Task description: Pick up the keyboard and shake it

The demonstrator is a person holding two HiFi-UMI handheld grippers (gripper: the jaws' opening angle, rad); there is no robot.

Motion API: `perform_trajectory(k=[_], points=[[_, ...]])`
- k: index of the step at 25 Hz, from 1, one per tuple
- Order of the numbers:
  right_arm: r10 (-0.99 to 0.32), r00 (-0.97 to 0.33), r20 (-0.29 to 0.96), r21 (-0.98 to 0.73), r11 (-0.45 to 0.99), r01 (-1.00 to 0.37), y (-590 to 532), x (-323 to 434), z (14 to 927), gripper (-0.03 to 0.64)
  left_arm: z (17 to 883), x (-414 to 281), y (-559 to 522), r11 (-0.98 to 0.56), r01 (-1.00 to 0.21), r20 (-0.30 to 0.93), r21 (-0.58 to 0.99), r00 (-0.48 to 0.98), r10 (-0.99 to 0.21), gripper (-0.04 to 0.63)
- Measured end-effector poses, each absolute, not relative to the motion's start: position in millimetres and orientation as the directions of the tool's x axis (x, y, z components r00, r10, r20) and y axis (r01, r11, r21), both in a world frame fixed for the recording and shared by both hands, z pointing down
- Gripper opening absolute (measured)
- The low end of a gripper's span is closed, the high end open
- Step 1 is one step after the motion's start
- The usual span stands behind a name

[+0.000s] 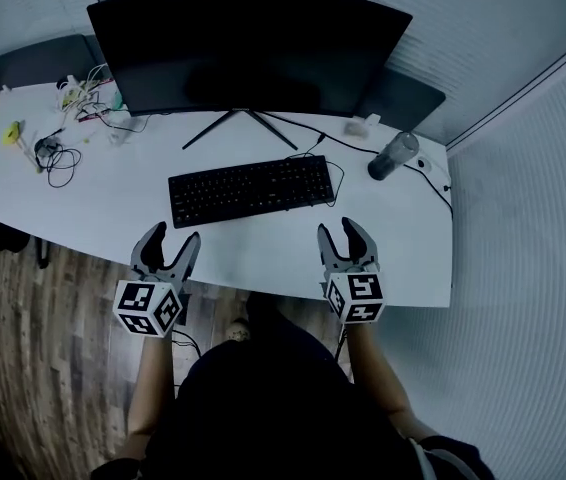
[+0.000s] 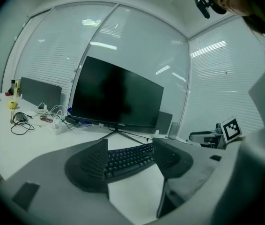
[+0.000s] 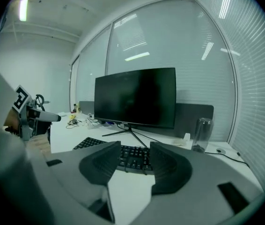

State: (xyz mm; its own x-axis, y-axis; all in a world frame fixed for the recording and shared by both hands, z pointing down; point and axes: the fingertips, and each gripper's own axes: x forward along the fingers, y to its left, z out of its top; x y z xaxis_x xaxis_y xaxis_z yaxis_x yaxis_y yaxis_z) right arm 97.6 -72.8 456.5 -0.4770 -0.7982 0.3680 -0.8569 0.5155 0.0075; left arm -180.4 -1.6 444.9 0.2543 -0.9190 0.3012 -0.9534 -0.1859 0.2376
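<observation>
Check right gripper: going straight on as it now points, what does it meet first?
Likely the keyboard: its right end shows between the open, empty jaws of the right gripper, a little ahead. Depth unclear.

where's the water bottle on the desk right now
In the head view the bottle stands toward the back right of the desk, just right of the keyboard and near the monitor's right end.

I see a dark monitor [image 1: 248, 48] upright on the white desk [image 1: 263, 253], grey tumbler [image 1: 393, 155] to its right, tangled cables [image 1: 60, 163] far left
</observation>
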Motion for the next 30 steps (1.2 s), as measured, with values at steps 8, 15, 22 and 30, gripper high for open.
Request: perform_trajectory(k=[8, 15, 22, 30], points=[[-0.731, -0.459, 0.506, -0.056, 0.503, -0.862, -151, 116, 521, 0.204, 495, -196, -90, -0.115, -0.946, 0.425, 0.304, 0.243, -0.872, 0.291], [-0.643, -0.504, 0.577, -0.109, 0.55, -0.828, -184, 111, 561, 0.219, 540, -221, -130, -0.025, -0.958, 0.554, 0.286, 0.187, -0.811, 0.305], [-0.566, -0.515, 0.643, -0.205, 0.521, -0.829, -190, 121, 590, 0.266, 586, -252, -139, 0.032, -0.964, 0.696, 0.264, 0.167, -0.698, 0.357], [-0.499, -0.514, 0.698, -0.291, 0.458, -0.84, -199, 123, 613, 0.305, 624, -265, -156, -0.034, -0.963, 0.807, 0.266, 0.242, -0.538, 0.405]])
